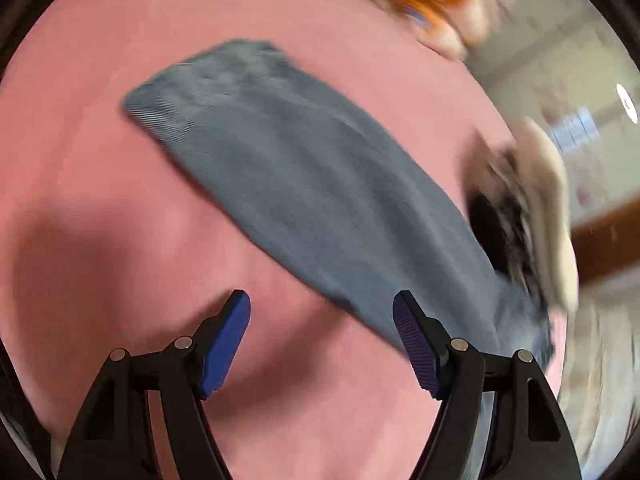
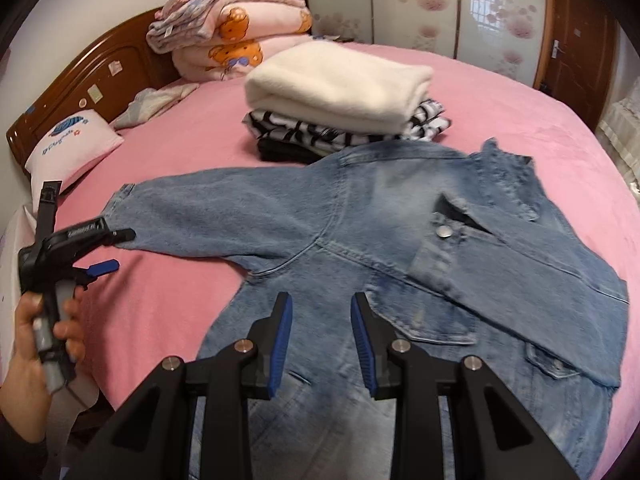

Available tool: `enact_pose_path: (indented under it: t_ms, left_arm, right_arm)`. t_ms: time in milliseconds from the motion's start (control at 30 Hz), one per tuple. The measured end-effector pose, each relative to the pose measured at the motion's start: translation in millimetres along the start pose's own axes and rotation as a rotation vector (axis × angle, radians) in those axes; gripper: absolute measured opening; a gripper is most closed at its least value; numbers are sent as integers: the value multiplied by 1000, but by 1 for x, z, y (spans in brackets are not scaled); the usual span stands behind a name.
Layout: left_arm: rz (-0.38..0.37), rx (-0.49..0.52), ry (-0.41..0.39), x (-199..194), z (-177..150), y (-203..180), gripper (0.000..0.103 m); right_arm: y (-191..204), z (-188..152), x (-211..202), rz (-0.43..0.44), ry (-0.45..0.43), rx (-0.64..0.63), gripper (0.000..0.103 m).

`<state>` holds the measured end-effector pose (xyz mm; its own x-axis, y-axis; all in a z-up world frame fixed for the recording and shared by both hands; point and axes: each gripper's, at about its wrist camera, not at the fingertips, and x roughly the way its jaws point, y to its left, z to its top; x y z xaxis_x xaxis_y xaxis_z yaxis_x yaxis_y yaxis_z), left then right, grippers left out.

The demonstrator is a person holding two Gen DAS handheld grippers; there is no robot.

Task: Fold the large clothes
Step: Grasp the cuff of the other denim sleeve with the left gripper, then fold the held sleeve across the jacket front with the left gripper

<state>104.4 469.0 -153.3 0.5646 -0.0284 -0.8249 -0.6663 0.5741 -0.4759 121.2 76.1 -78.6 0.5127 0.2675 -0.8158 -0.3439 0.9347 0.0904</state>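
A blue denim jacket [image 2: 400, 240] lies flat on the pink bed [image 2: 180, 152], one sleeve [image 2: 208, 208] stretched to the left, the other folded across the front. My right gripper [image 2: 321, 340] hovers open and empty over the jacket's lower body. My left gripper [image 2: 116, 250] is seen at the left in the right wrist view, held in a hand just off the sleeve cuff, open. In the blurred left wrist view the left gripper [image 1: 322, 344] is open and empty above the bed, with the sleeve [image 1: 304, 192] running diagonally ahead.
A stack of folded clothes [image 2: 340, 96], white on top over a black-and-white one, sits behind the jacket. Folded pink blankets [image 2: 232, 28] and a pillow [image 2: 72, 144] lie by the wooden headboard [image 2: 100, 68]. Wardrobe doors [image 2: 420, 0] stand beyond the bed.
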Motion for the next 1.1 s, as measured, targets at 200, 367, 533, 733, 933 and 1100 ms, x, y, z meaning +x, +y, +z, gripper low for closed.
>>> enact_pose_path:
  t_ms: [200,367,533,733,933,1100]
  left_arm:
    - [28,-97,-105,20,19,14,72]
    - [106,-67,-168,36,34,2,66]
    - [158,-50,-189,36,48,-9,7]
    - [115,237,-350,-24,25,-91,5]
    - [-108,621,-376,-73,-61,-212,6]
    - [-243,890,-217,-52,-168,-278,6]
  right_arm:
    - [5,0,29,-8,46,8,30]
    - [-3,1,48,-15,75,54,30]
    - [-11,-2,58,-7,94,85,30]
    - [-29,-10,56,0,96,128,30]
    - [-68,-21,35,-14,61,230,30]
    - [-123,-38,11,-70,23,352,30]
